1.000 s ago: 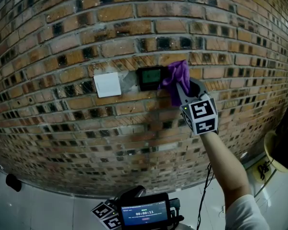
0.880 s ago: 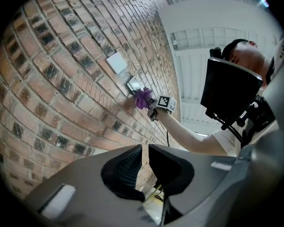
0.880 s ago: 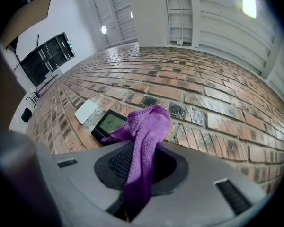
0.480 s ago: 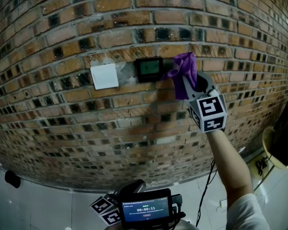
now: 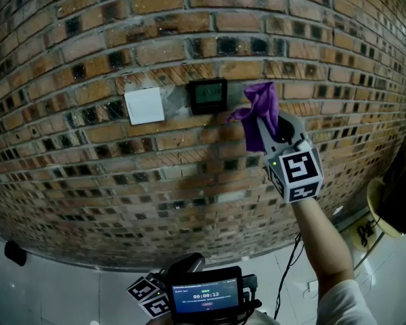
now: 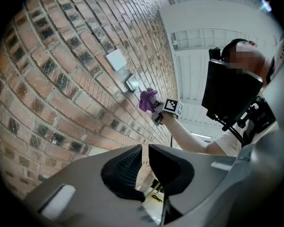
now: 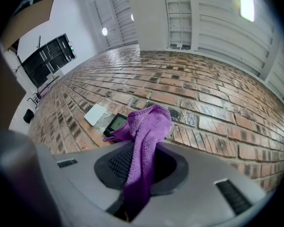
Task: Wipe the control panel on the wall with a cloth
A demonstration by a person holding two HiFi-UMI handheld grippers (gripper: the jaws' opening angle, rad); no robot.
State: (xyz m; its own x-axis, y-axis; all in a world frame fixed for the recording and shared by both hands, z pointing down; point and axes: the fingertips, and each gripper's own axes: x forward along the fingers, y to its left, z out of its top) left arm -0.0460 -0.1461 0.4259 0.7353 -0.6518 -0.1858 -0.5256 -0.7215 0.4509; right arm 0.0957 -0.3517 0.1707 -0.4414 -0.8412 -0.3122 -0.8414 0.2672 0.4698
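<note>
Two tongs, only one of them loaded. My right arm [image 5: 323,239] rises from the lower right, its bare forearm stretched up toward the brick wall [image 5: 108,175], with a white sleeve at the bottom edge. The right tongs [image 5: 262,131] point up at the bricks, clenched on a purple cloth [image 5: 260,107]. The cloth runs down between the jaws and bunches above their tips. The control panel [image 5: 208,95], a small dark box with a greenish screen, sits on the wall just left of the cloth, with a gap between them. I cannot tell whether the cloth touches the bricks. A white switch plate [image 5: 144,106] is mounted left of the panel. The left tongs [image 6: 145,150] hang low and well away from the panel, angled along the wall. Their jaws are drawn almost together with nothing between them.
</note>
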